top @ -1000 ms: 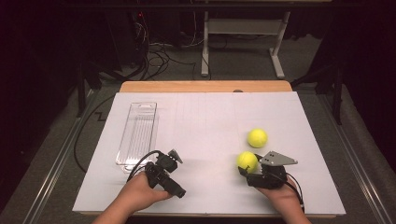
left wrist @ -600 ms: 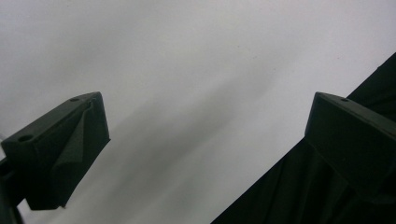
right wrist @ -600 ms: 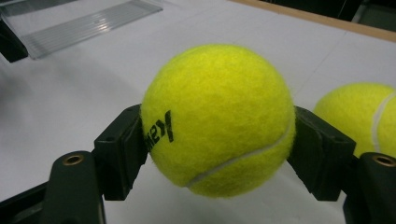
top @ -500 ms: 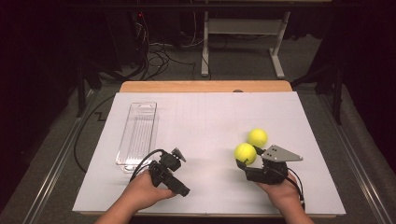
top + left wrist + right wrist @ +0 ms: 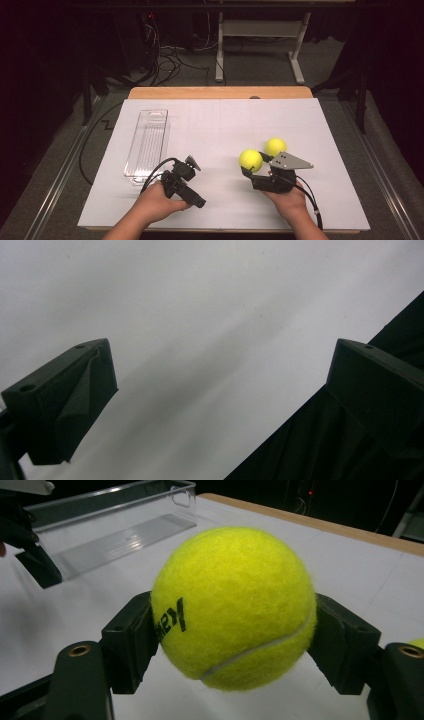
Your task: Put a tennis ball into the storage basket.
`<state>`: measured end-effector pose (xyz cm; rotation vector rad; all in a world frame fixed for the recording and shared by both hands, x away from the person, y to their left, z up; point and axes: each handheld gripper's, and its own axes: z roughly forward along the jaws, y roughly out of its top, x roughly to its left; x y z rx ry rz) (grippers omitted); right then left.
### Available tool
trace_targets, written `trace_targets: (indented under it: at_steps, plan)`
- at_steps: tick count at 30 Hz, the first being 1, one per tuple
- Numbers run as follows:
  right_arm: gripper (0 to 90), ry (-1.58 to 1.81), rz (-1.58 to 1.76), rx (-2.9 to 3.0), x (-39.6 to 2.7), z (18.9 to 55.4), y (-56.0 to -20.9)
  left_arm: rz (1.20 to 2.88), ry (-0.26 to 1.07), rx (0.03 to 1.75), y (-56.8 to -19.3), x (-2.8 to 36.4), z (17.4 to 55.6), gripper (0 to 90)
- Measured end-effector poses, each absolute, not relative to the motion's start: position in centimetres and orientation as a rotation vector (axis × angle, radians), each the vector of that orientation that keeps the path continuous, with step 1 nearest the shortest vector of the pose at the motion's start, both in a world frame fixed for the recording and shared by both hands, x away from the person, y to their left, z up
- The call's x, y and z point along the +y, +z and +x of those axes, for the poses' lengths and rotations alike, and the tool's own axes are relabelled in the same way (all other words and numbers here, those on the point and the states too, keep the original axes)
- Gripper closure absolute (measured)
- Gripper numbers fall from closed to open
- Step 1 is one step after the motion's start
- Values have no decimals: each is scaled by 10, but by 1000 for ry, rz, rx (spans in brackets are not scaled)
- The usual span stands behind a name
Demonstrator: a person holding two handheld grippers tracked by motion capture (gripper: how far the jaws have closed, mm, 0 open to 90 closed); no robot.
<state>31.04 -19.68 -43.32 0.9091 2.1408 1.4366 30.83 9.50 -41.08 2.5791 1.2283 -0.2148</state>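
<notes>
- Where the right claw clamps it, a yellow tennis ball sits between the two black jaws, over the white table toward its near right part; in the right gripper view the ball is pressed on both sides by the jaw pads, with black lettering on its left face and table surface showing beneath it.
- Just beyond and to the right of the held ball, a second tennis ball rests on the table, close beside the first; whether they touch cannot be told.
- The person's right hand holds that gripper from the near edge, a grey three-cornered plate on top.
- The left claw lies low near the near left part of the table in the left hand; in the left gripper view its jaws stand well apart with nothing between them.
- A clear plastic tray lies lengthwise toward the left edge, beyond the left hand.
</notes>
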Motion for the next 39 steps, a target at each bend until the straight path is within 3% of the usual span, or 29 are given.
trace_targets:
  at_steps: [16,39]
  plan:
    - [280,1416,917,2165,-201,305,-447,2586,-221,1218,-396,82,315,9]
    - [280,1393,805,2229,-175,296,-451,2566,-225,1233,-378,81,329,9]
